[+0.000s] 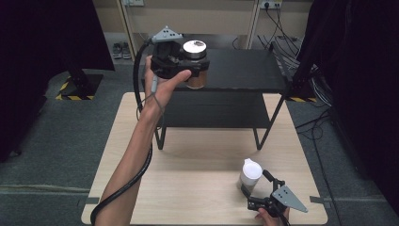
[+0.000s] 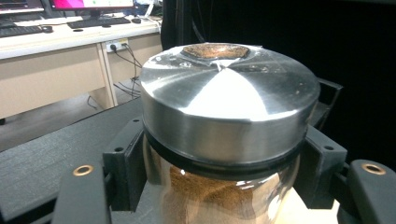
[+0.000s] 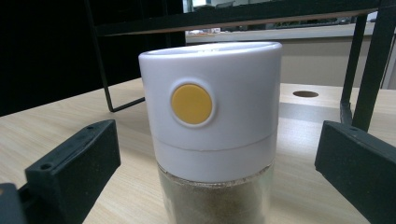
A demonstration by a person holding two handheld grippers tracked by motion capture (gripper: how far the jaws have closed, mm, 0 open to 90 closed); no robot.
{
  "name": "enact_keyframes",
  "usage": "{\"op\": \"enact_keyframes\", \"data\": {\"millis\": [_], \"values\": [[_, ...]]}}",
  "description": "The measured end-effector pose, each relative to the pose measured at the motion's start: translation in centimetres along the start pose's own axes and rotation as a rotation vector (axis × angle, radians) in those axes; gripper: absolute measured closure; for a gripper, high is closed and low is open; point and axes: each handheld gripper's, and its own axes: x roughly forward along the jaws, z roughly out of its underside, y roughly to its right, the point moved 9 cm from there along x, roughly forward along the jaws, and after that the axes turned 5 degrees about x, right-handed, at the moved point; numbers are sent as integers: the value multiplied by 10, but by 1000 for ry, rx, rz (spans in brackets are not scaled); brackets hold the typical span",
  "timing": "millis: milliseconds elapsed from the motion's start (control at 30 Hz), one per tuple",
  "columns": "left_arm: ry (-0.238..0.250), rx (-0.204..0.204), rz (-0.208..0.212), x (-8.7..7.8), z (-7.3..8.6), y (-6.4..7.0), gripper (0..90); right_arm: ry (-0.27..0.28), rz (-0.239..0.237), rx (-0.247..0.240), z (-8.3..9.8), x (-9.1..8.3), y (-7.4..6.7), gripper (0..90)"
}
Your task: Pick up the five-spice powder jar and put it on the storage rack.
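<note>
Left tool clamped on a glass jar with a round metal lid, both pads pressed to the glass just under the lid rim. Brown powder visible inside the jar, between the jaws. Jar carried upright, raised at the near left edge of the black shelf, apparently just above its top rather than resting on it. Left hand wrapped around the tool body from below.

Right tool set wide, jaws well apart either side of a white-capped shaker, neither pad touching it. Shaker standing upright on the wooden surface, directly ahead of the right tool and between its jaws. Yellow round spot on the cap facing the tool. Pale powder in the clear lower part, below the cap.
</note>
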Motion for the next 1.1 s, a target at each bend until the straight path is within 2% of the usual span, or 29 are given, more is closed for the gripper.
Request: {"op": "enact_keyframes", "data": {"millis": [133,333,533,900,1100], "values": [[-1,1,-22,6,-1,-4,309,0,0,0,0,0,0,3],[6,-20,-46,12,0,-10,309,0,0,1,0,0,0,3],[11,-32,-59,18,3,-17,309,-1,0,-1,0,0,0,4],[9,-14,-79,27,10,-20,308,-3,-3,-1,0,0,0,4],[24,-11,-75,27,12,-21,307,-4,-2,-1,0,0,0,4]]}}
